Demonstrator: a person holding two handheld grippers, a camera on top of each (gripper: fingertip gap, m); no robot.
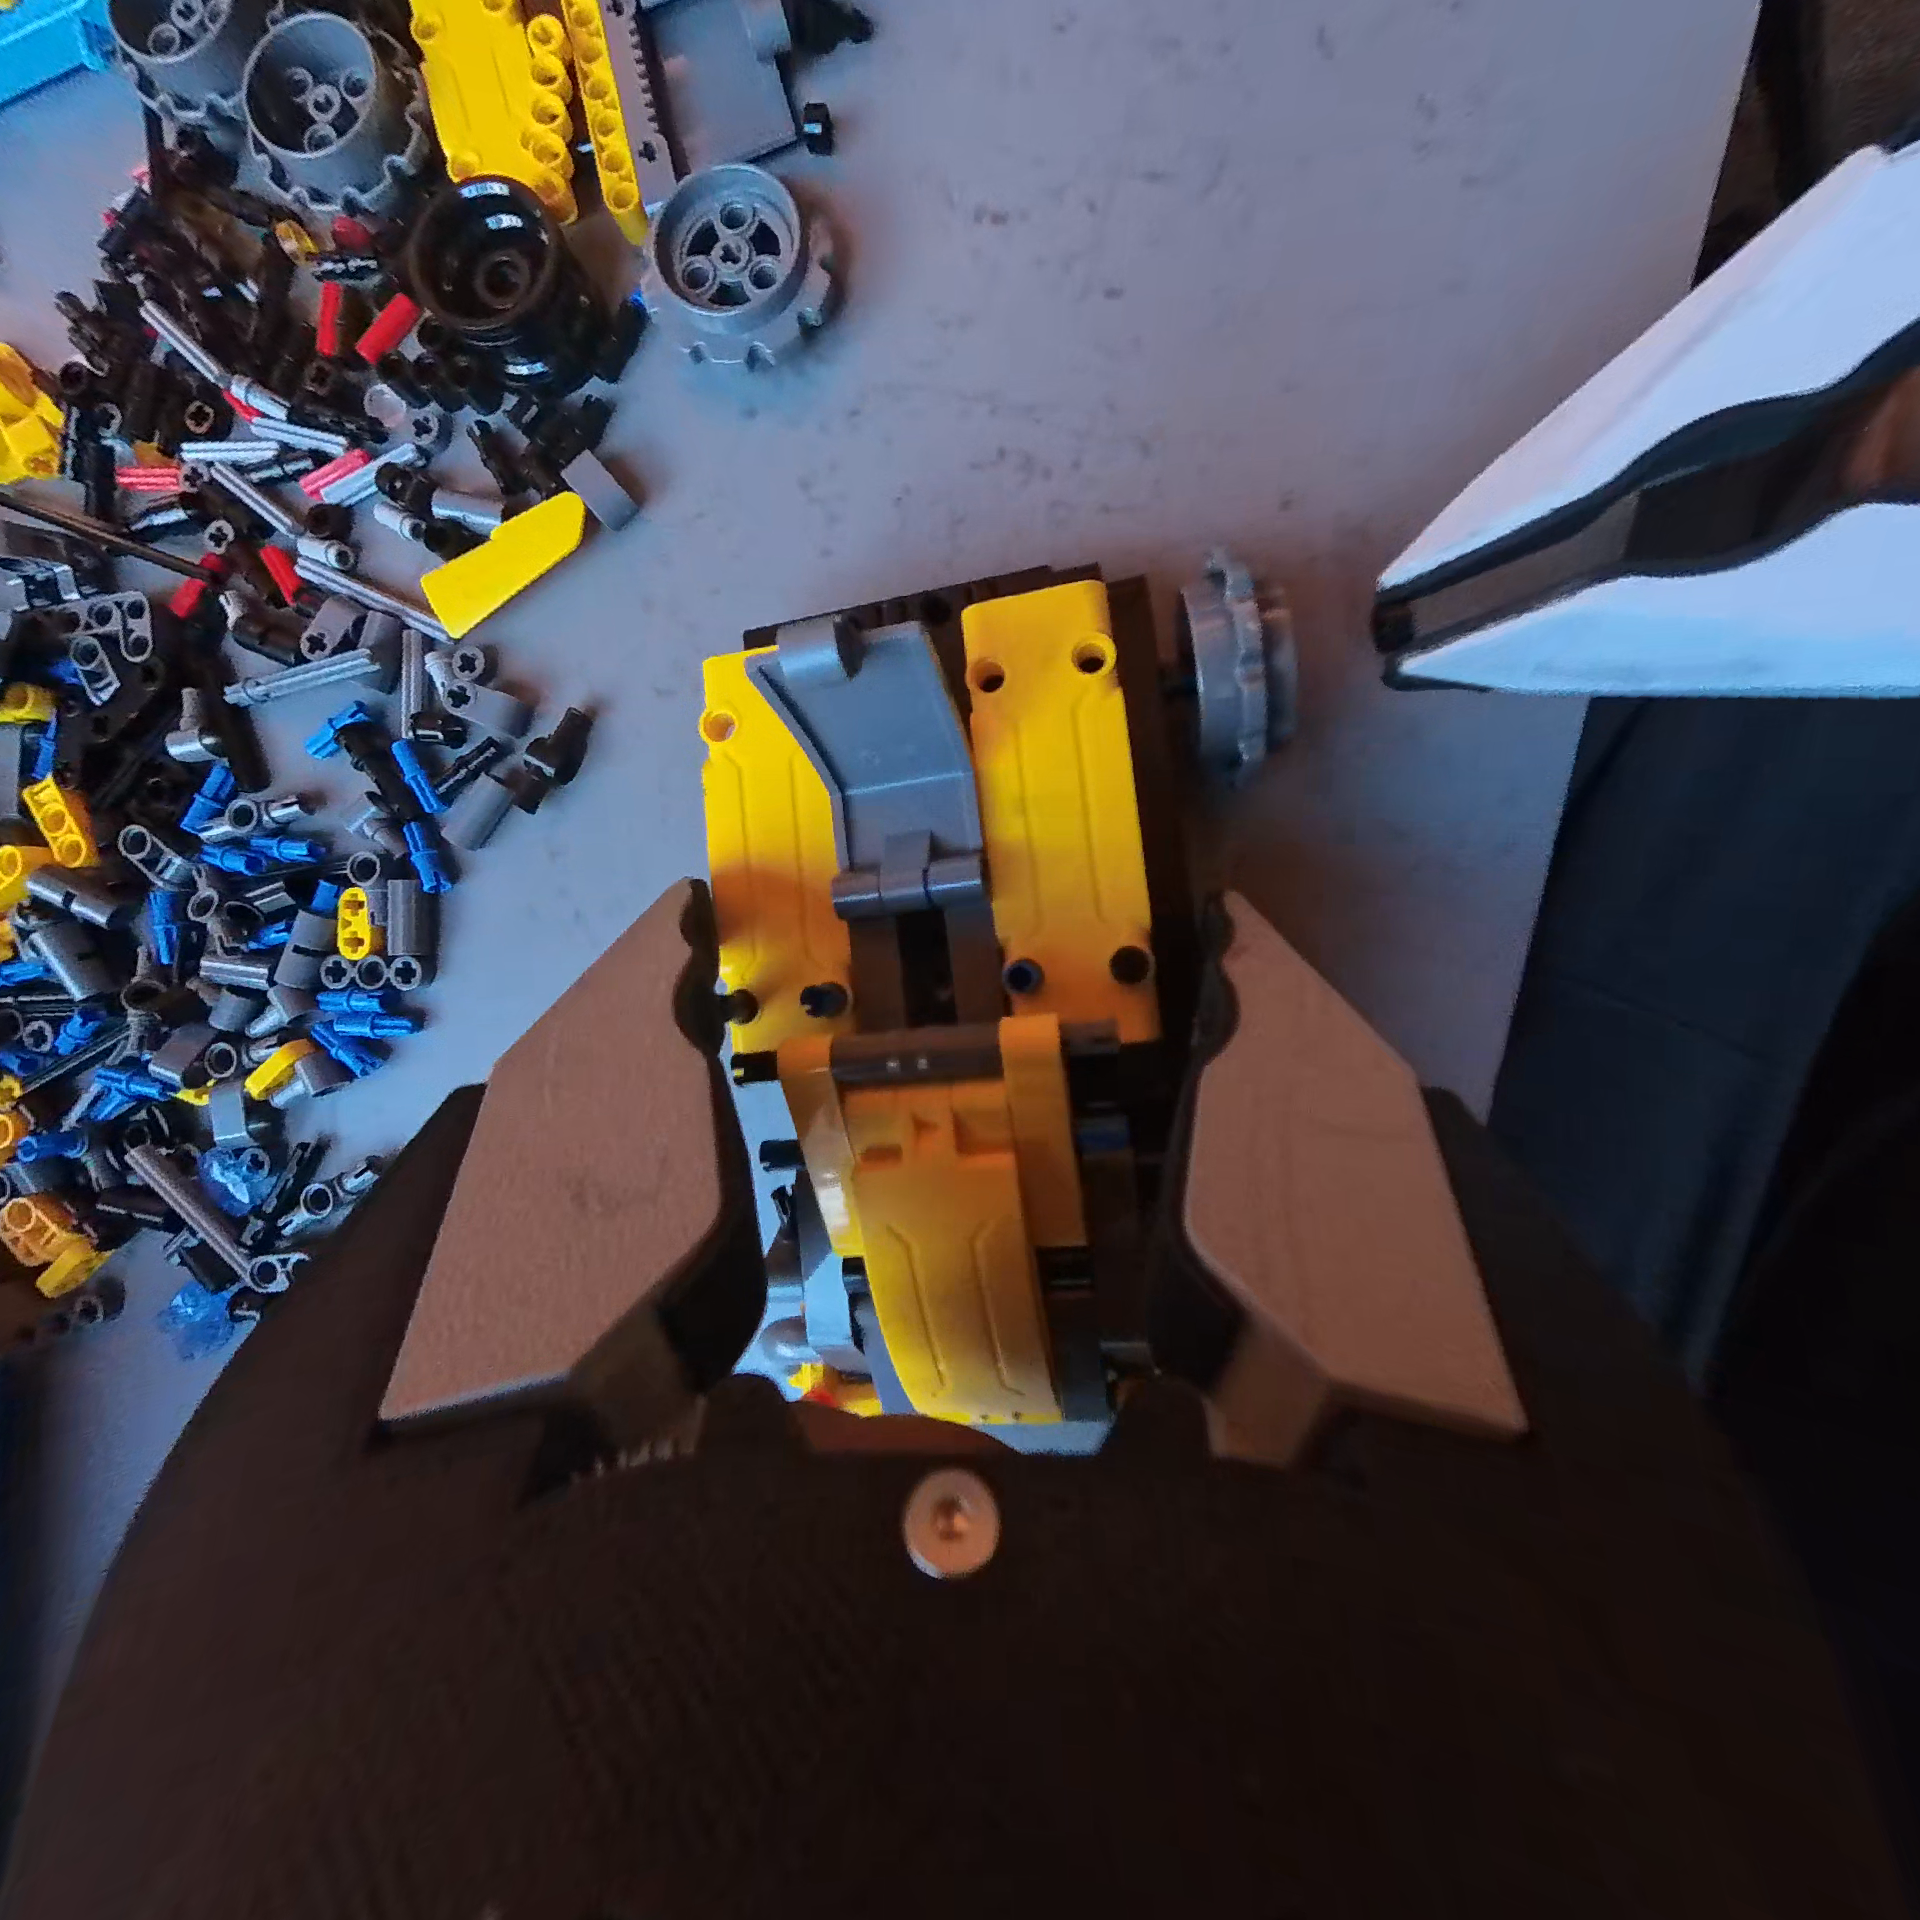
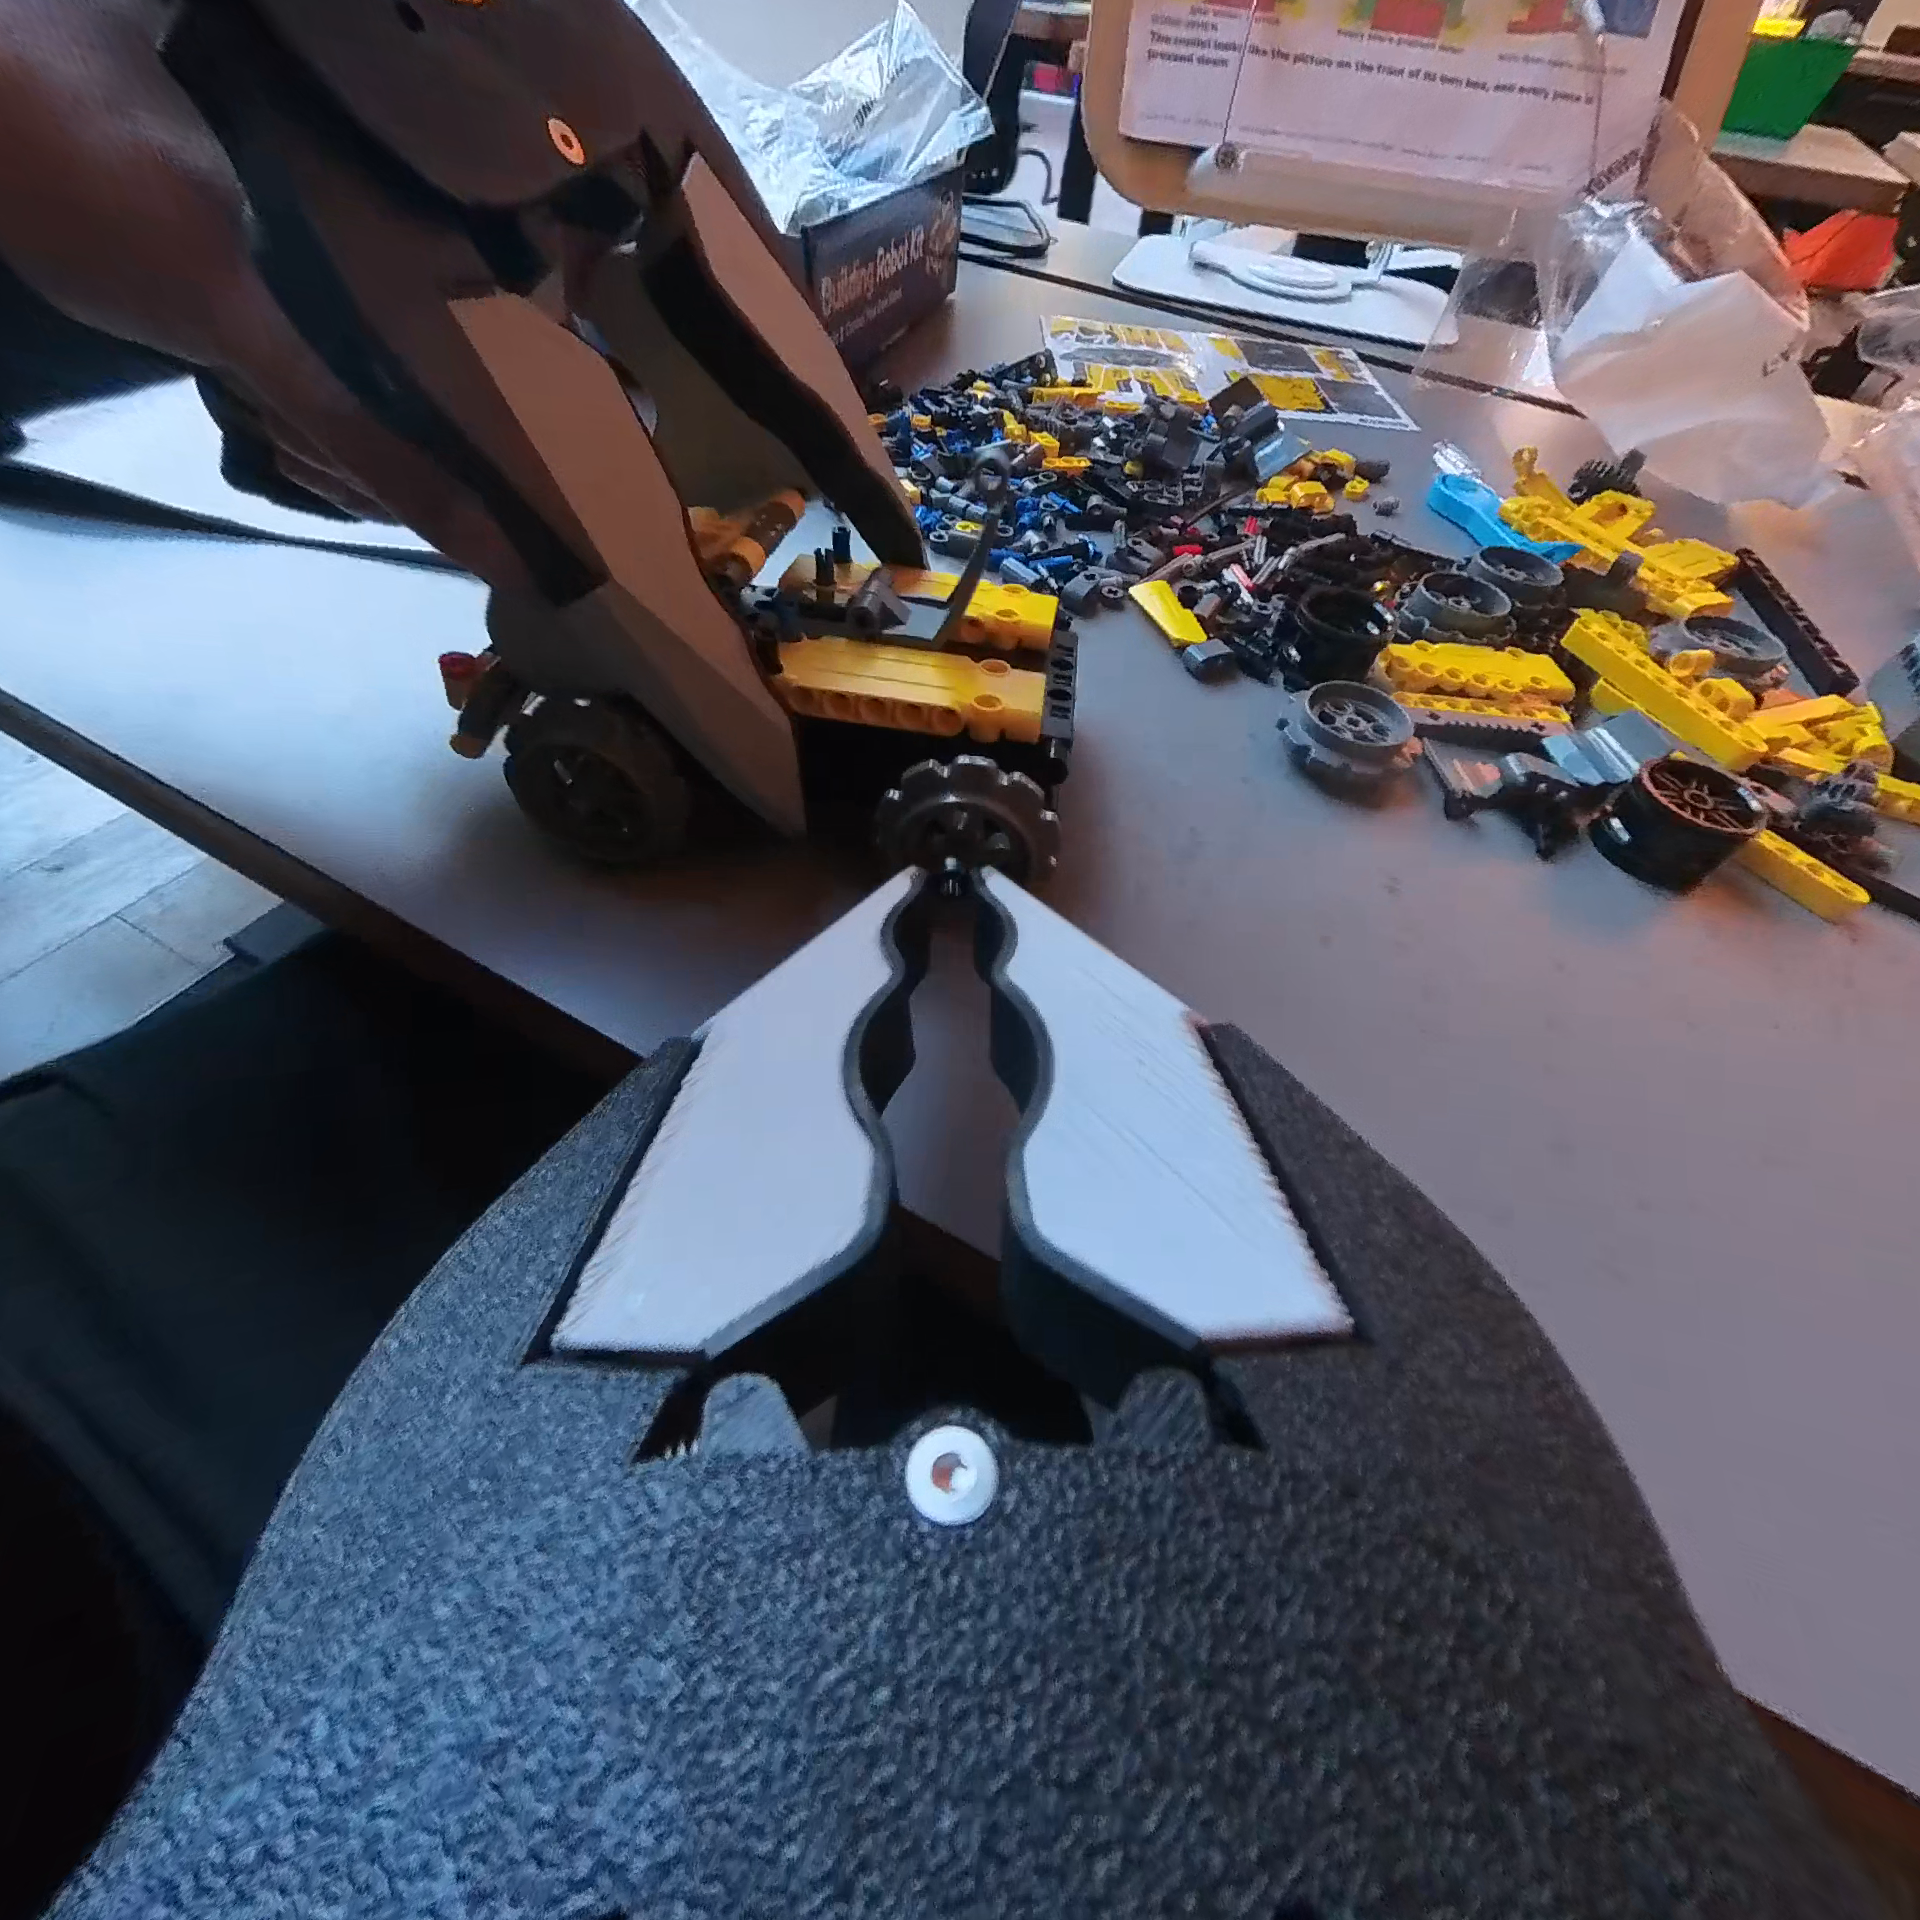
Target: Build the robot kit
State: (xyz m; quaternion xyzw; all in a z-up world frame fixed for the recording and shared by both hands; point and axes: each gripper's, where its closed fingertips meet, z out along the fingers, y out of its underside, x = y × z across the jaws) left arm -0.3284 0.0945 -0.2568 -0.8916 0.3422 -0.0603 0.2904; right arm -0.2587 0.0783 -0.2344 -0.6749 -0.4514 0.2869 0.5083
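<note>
The left hand-held gripper [image 1: 961,935] points steeply downward, its two dark fingers [image 1: 582,1143] spread wide apart. From the other side the same hand-held gripper [image 2: 831,665] slants down from the upper left. The right hand-held gripper [image 2: 948,883] lies low and nearly level, its pale fingers [image 2: 1122,1091] drawn together at the tips with only a narrow gap. Its closed tips [image 1: 1397,634] show at the right edge of the left wrist view.
</note>
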